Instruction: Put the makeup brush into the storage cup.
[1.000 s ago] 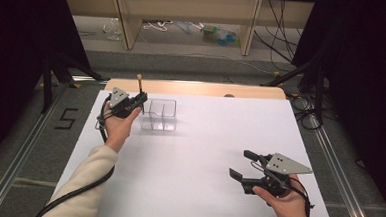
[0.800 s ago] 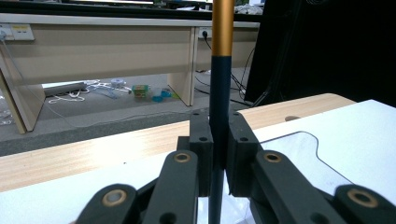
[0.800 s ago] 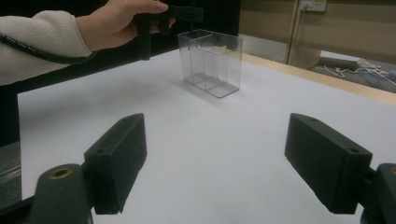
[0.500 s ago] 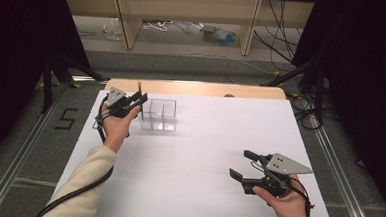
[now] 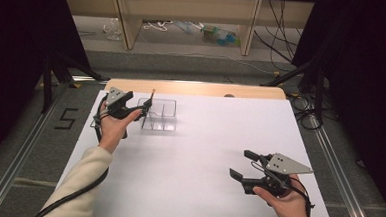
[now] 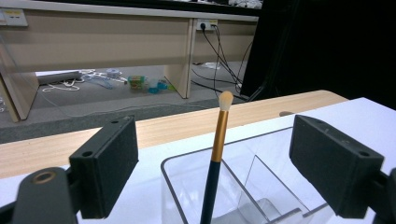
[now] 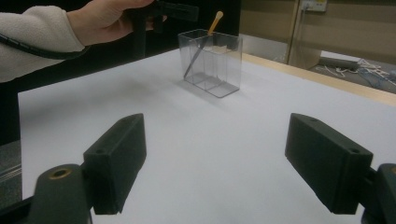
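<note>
Two grippers in view, both with jaws spread wide and nothing between them. Left gripper [image 5: 137, 107] sits at the near-left rim of the clear acrylic organizer [image 5: 159, 114]; a second ago it had the makeup brush [image 6: 215, 154] pinched and raised above the box, and now the brush stands free in the left compartment, leaning, pale bristle tip up, handle end down inside. Jaws have let go and flank the brush without touching. Judgement: drop-off looks done, left hand should back away without knocking the handle. Right gripper [image 5: 242, 164] idle at the near-right of the table, well apart from the organizer, unchanged. Surface: white sheet [image 5: 214, 139] over a table with a wooden far edge [image 5: 197, 88]. Room: dark curtains at the sides, wooden bench legs, loose cables on grey floor, a "5" marked left of the table.
</note>
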`<state>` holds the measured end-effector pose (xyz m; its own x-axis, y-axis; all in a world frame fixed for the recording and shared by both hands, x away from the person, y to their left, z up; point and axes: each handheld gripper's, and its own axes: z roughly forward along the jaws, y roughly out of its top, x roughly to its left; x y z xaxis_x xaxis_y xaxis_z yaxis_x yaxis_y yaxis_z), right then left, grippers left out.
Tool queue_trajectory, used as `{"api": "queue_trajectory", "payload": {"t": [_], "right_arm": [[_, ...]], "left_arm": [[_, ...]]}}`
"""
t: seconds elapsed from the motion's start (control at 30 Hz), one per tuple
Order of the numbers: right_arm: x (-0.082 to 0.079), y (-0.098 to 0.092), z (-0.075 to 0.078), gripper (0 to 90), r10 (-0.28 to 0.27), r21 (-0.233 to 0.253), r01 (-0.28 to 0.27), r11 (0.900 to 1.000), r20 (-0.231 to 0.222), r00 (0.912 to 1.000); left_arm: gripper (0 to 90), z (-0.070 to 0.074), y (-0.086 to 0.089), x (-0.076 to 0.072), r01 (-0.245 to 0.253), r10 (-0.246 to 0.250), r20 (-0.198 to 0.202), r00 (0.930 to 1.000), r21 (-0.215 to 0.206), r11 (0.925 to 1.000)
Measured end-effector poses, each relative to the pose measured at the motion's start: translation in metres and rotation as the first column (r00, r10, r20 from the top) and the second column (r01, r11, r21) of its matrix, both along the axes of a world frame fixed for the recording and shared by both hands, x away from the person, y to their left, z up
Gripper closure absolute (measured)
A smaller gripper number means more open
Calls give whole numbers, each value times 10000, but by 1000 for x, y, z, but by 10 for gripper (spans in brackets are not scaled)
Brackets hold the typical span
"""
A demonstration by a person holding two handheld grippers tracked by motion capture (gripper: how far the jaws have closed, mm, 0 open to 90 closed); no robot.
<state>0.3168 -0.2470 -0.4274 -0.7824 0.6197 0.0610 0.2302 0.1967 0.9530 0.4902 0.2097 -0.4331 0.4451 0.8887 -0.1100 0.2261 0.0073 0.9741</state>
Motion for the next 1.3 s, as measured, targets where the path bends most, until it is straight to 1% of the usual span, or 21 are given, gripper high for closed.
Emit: {"api": "queue_trajectory", "payload": {"t": [0.03,0.1,0.23,0.27,0.3,0.4,0.63,0.67,0.73,0.77,0.87,0.9,0.93,1.0,1.03,1.1,1.13,1.17,1.23,1.27,1.3], "right_arm": [[-1,0,0,215,-1,7,1,10000,-149,9999],[0,0,0,215,-6,-12,6,10000,1,10000],[-1,0,0,214,-12,6,12,10000,-148,9999],[-1,0,0,214,-26,3,26,10000,-102,9999],[1,-1,0,214,-22,-41,23,10000,147,9999],[1,0,-1,215,4,-14,-4,10000,133,9999],[1,-1,0,214,-31,-38,31,10000,159,9999],[1,-1,0,215,-29,-35,29,10000,149,9999],[0,0,0,214,-37,-8,37,10000,-101,9999],[1,-1,0,214,-35,-37,36,10000,163,9999],[1,-1,0,214,-36,-31,36,10000,159,9999],[0,0,0,214,-35,3,35,10000,-97,9999],[0,-1,0,214,-40,-28,39,10000,-99,9999],[1,-1,0,214,-35,-35,35,10000,164,9999],[1,-1,0,214,-26,-60,26,10000,134,9999],[1,-1,0,214,-36,-45,37,10000,147,9999],[0,-1,0,213,-50,-13,50,10000,-100,9999],[0,-1,0,213,-54,-8,54,10000,-111,9999],[1,-1,0,213,-111,38,110,9999,214,9997],[0,0,0,213,-129,73,129,9999,-34,9999],[0,0,0,213,-124,72,124,9999,-51,9999]], "left_arm": [[156,1,0,-1,33,-33,23,10000,34,10000],[156,2,0,-3,153,-153,54,9999,123,9998],[155,4,1,-8,346,-349,130,9993,282,9990],[155,5,3,-10,357,-362,149,9992,283,9990],[155,6,3,-11,377,-381,162,9991,239,9990],[156,8,5,-15,423,-431,282,9987,269,9987],[156,10,7,-22,586,-633,604,9962,772,9953],[156,10,6,-24,598,-630,501,9968,635,9962],[156,10,7,-25,635,-673,540,9963,694,9956],[156,10,6,-27,633,-658,439,9969,562,9964],[156,9,5,-31,722,-742,390,9965,524,9960],[156,10,5,-33,736,-761,427,9962,564,9957],[156,10,5,-34,784,-810,449,9957,573,9953],[156,10,6,-36,869,-898,447,9950,635,9942],[156,10,6,-38,892,-917,389,9950,610,9941],[156,9,7,-39,929,-967,488,9941,738,9929],[156,9,7,-40,934,-971,487,9941,727,9930],[156,9,7,-41,942,-981,501,9939,749,9927],[156,10,7,-44,1001,-1039,513,9933,707,9925],[156,10,7,-47,1035,-1066,465,9932,656,9925],[156,11,7,-48,1075,-1108,473,9927,684,9918]]}}
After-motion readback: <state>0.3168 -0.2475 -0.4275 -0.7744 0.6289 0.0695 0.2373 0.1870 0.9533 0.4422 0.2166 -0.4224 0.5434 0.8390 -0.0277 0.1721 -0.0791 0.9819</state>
